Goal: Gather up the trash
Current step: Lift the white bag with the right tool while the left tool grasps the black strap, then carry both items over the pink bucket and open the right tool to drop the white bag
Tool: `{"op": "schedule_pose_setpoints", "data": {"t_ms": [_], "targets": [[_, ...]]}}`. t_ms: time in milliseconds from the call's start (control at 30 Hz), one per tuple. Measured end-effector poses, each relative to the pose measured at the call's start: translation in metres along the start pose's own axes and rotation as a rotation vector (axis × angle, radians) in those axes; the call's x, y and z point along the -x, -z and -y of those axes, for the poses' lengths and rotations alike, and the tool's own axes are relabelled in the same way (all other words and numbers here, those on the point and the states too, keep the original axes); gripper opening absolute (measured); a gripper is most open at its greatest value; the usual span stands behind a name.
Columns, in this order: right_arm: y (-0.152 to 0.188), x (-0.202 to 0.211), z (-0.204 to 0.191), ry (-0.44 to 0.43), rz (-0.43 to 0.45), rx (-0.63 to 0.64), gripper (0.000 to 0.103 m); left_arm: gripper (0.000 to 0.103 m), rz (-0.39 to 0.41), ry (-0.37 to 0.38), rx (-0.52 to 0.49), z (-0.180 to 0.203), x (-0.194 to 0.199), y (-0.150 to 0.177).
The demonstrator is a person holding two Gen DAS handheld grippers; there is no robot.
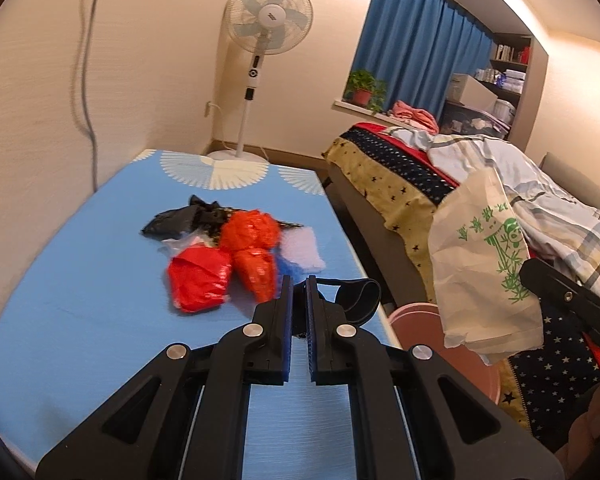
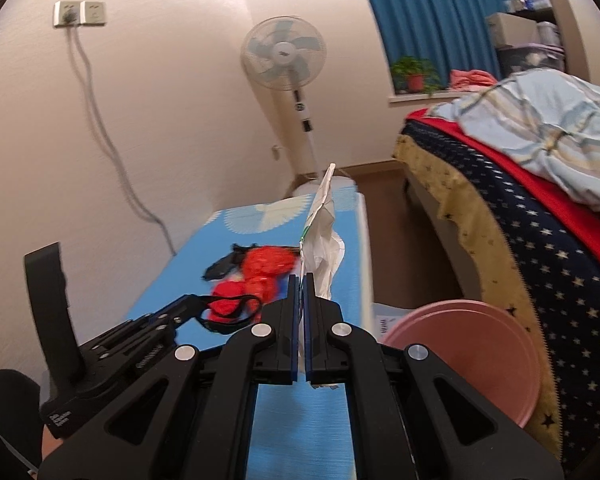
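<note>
A heap of crumpled trash lies on the blue table (image 1: pixel 80 280): a red bag (image 1: pixel 198 278), orange bags (image 1: pixel 250 232), a black bag (image 1: pixel 172 220) and a white and blue bag (image 1: pixel 302 254). My left gripper (image 1: pixel 299 280) is shut and empty, just in front of the heap. My right gripper (image 2: pixel 301 278) is shut on a white plastic bag with green print (image 1: pixel 484 264), held up beside the table's right edge; the bag also shows in the right wrist view (image 2: pixel 322 232). The heap shows in the right wrist view (image 2: pixel 260 268).
A pink bin (image 2: pixel 472 356) stands on the floor between the table and a bed (image 2: pixel 540 248) with star-patterned covers. A standing fan (image 1: pixel 266 20) is behind the table. A black strap (image 1: pixel 358 298) lies at the table's right edge.
</note>
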State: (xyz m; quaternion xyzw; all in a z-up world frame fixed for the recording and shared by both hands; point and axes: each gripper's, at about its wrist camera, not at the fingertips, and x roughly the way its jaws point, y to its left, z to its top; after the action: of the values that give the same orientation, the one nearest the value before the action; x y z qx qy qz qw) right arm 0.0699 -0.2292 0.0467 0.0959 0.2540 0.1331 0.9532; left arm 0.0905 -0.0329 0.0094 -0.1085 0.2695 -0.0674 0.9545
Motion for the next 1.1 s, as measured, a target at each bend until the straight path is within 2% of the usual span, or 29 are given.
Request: {"op": "schedule_pose_setpoints", "data": {"t_ms": [300, 533, 867, 1100], "targets": [[0.001, 0.016, 0.046, 0.132, 0.003, -0.057, 0.002, 0.006, -0.013, 0.090, -0.036, 0.034, -0.013, 0.008], [0.007, 0.021, 0.075, 0.214, -0.017, -0.097, 0.002, 0.006, -0.060, 0.163, -0.050, 0.060, -0.032, 0.020], [0.017, 0.015, 0.095, 0.279, -0.052, -0.119, 0.002, 0.006, -0.111, 0.246, -0.133, 0.101, -0.053, 0.039], [0.022, 0.009, 0.102, 0.308, -0.074, -0.126, 0.002, 0.006, -0.146, 0.268, -0.182, 0.116, -0.066, 0.051]]}}
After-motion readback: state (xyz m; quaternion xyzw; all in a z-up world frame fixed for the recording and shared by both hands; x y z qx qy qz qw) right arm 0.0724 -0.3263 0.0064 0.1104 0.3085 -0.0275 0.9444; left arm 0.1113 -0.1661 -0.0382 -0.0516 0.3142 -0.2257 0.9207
